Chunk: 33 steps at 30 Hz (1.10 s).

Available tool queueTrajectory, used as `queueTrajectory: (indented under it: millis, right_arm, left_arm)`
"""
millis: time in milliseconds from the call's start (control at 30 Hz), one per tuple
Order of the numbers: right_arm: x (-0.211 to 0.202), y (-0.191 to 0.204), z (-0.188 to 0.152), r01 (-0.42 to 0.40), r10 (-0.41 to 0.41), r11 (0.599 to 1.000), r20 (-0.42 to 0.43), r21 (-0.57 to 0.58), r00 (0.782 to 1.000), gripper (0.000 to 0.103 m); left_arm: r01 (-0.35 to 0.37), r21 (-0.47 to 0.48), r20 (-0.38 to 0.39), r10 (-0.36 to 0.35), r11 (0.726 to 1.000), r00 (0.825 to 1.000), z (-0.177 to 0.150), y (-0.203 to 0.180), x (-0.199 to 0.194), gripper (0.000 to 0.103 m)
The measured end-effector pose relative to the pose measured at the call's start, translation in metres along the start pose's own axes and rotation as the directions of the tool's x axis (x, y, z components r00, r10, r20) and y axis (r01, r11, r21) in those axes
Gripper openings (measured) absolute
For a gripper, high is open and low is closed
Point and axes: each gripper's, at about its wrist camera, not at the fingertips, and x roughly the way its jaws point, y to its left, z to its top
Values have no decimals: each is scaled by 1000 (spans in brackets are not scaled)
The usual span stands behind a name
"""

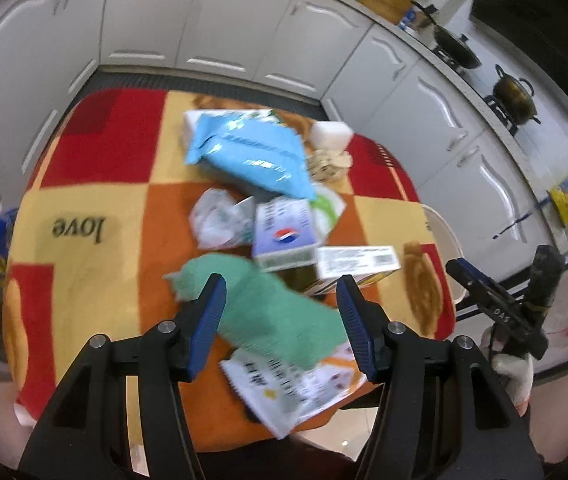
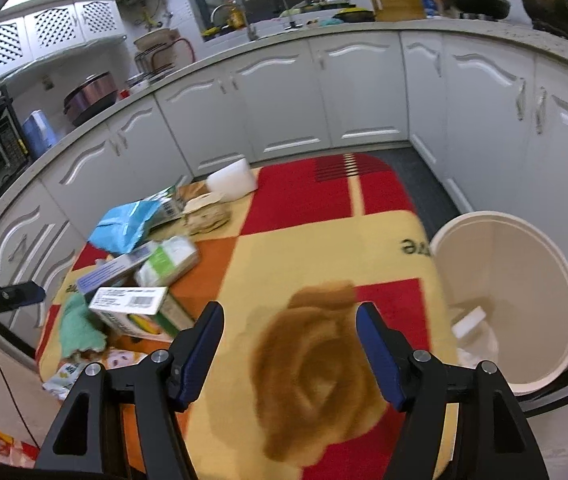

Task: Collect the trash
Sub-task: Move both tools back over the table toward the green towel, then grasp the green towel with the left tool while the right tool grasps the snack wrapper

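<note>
Trash lies piled on a checked tablecloth (image 1: 84, 184): a blue plastic bag (image 1: 248, 152), crumpled white plastic (image 1: 220, 220), a small box with a round red-and-blue logo (image 1: 284, 236), a white barcode box (image 1: 358, 260), a green cloth (image 1: 268, 312) and a printed wrapper (image 1: 292, 392). My left gripper (image 1: 282, 312) hangs open just above the green cloth, not gripping it. My right gripper (image 2: 288, 332) is open over a bare patch of the tablecloth (image 2: 304, 248), with nothing between its fingers. A white bin (image 2: 524, 280) stands to its right, with a white scrap inside.
A white foam block (image 1: 332, 134) and crumpled brownish paper (image 1: 330, 164) lie at the table's far side. White kitchen cabinets (image 2: 324, 92) ring the table closely. A gloved hand (image 1: 512, 364) holds the right gripper, off the table's right edge in the left wrist view.
</note>
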Motion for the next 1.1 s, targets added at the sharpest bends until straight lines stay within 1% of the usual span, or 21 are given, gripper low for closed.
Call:
queueTrajectory:
  millis: [133, 333, 433, 533, 767, 1000, 1100]
  right_arm:
    - [10, 7, -1, -5, 4, 1000, -28, -8, 1000, 69]
    - [23, 7, -1, -10, 9, 1000, -54, -2, 998, 69]
    - [28, 6, 3, -13, 13, 1000, -62, -3, 998, 69]
    - [33, 6, 7, -25, 25, 1000, -62, 0, 998, 69]
    - [43, 7, 13, -48, 48, 999, -68, 6, 997, 70]
    - [47, 10, 18, -60, 60, 998, -73, 6, 996, 71]
    - [43, 17, 19, -66, 65, 998, -67, -7, 996, 71]
  left_arm:
    - [5, -38, -16, -6, 999, 1000, -8, 17, 5, 56]
    - [14, -94, -29, -17, 995, 999, -12, 34, 7, 56]
    - [50, -136, -21, -53, 989, 998, -11, 39, 7, 62]
    - [84, -167, -18, -88, 982, 996, -9, 40, 10, 63]
    - [82, -165, -62, -93, 983, 994, -11, 33, 26, 63]
    - [104, -204, -31, -112, 973, 993, -7, 40, 35, 67]
    - [105, -202, -25, -112, 974, 993, -6, 41, 35, 67]
